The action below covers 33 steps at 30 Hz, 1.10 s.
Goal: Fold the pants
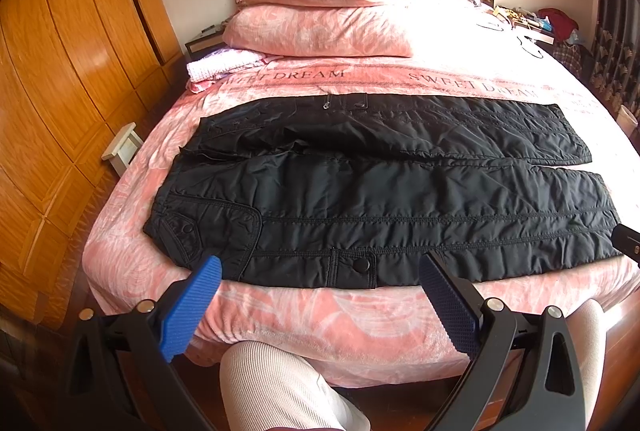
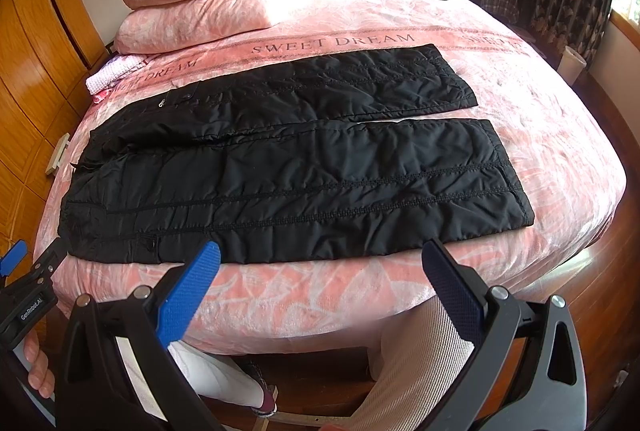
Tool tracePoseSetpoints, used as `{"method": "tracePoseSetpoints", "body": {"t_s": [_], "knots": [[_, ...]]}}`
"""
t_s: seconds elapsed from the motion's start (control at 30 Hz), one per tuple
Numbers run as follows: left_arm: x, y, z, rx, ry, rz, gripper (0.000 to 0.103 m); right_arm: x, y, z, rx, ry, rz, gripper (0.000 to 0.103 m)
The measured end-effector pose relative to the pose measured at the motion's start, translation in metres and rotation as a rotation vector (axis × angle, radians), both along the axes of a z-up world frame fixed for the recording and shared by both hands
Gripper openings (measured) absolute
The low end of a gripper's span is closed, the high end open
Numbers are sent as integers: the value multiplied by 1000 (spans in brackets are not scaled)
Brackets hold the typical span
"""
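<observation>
Black quilted pants lie flat across the bed. Left gripper and right gripper are spread wide, grasping nothing; pant cuffs run partly behind the right gripper's tip.

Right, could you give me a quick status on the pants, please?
Left gripper and right gripper open, holding nothing. Black pants flat on bed, unfolded. Nothing in the way.
</observation>
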<state>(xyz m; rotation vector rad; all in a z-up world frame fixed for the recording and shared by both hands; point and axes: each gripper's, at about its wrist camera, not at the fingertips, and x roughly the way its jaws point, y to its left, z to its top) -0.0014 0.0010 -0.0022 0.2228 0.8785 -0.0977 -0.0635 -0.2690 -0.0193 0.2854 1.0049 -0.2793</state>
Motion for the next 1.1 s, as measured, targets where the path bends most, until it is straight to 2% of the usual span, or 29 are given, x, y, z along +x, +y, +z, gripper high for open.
{"method": "tracePoseSetpoints", "body": {"t_s": [0.77, 0.93, 1.1], "knots": [[1, 0, -3, -3, 7, -1, 100, 6, -2, -6, 19, 4, 17, 101], [14, 1, -9, -57, 39, -11, 99, 15, -10, -7, 114, -32, 94, 101], [64, -1, -27, -49, 147, -9, 99, 58, -28, -11, 69, -14, 178, 101]]}}
